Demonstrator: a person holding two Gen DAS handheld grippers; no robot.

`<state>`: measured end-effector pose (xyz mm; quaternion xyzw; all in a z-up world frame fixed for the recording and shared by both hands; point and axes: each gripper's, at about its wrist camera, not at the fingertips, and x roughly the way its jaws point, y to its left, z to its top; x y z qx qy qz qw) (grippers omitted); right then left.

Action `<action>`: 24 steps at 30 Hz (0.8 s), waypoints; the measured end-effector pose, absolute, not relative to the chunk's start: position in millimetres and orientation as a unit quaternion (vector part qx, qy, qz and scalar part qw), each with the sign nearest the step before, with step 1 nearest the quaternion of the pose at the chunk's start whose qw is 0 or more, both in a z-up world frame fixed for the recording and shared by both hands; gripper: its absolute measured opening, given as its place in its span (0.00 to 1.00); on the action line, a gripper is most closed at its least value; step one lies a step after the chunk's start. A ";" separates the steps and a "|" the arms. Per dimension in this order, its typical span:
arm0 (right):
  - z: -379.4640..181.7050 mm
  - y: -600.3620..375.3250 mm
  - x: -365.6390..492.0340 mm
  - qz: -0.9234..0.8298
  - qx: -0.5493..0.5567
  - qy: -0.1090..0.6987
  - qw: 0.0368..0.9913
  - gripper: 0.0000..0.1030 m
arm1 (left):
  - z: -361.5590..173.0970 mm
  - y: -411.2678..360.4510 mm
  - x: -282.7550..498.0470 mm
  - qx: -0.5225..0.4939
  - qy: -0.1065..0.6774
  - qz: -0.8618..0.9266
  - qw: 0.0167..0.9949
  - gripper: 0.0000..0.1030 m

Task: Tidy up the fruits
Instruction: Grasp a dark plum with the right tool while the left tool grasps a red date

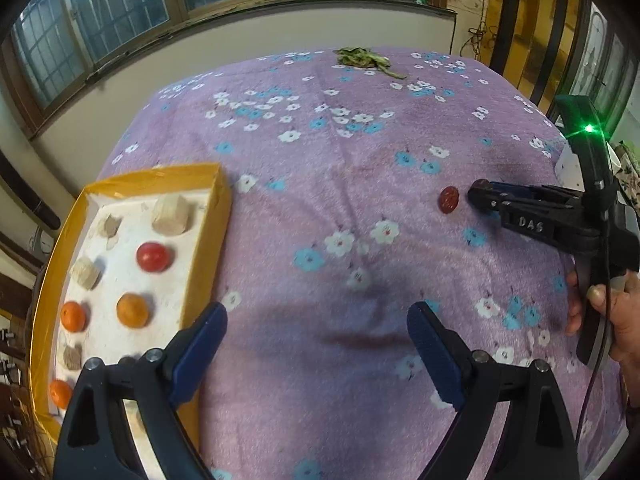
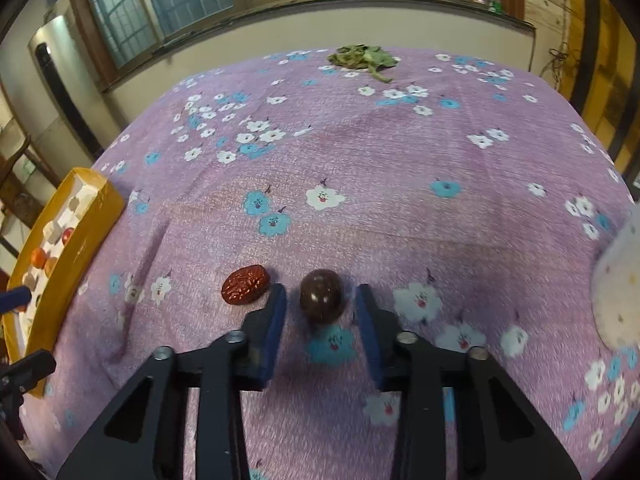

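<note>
A dark brown round fruit [image 2: 322, 297] lies on the purple flowered cloth between the fingers of my right gripper [image 2: 321, 304], which is open around it with gaps on both sides. A wrinkled red date [image 2: 245, 284] lies just left of it, also seen in the left wrist view [image 1: 449, 199]. My left gripper [image 1: 316, 334] is open and empty above the cloth, beside the yellow box [image 1: 208, 248]. The box's white insert holds a red fruit [image 1: 153, 257] and three orange fruits [image 1: 132, 310]. The right gripper [image 1: 480, 194] shows at the right of that view.
A bunch of green leaves [image 2: 362, 57] lies at the far edge of the cloth [image 2: 400, 160]. Pale wooden blocks [image 1: 171, 213] sit in the box. A white patterned object [image 2: 618, 296] stands at the right edge. Windows and a wall lie beyond the table.
</note>
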<state>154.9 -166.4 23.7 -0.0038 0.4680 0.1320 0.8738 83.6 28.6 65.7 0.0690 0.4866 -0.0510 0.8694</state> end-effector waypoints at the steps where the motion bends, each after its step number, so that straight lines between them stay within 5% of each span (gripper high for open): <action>1: 24.2 -165.5 155.1 0.137 -0.011 0.466 0.874 0.20 | 65.5 23.5 87.7 0.073 0.485 -0.054 0.870 0.90; 7: 34.6 -182.6 137.4 0.124 0.000 0.449 0.885 0.19 | 60.5 -13.3 115.0 0.088 0.475 -0.093 0.870 0.89; 14: 35.6 -210.7 105.1 0.111 0.021 0.458 0.882 0.19 | 42.6 -63.8 148.5 0.094 0.487 -0.144 0.857 0.59; 18: 33.0 -217.7 97.1 0.111 0.038 0.463 0.878 0.20 | 28.8 -83.6 157.0 0.096 0.499 -0.166 0.845 0.56; 20: 32.7 -220.3 94.5 0.109 0.041 0.463 0.878 0.20 | 23.6 -89.8 161.0 0.099 0.500 -0.173 0.843 0.35; 24: 33.2 -223.5 89.0 0.106 0.047 0.463 0.879 0.20 | 21.1 -88.0 163.4 0.087 0.493 -0.183 0.846 0.21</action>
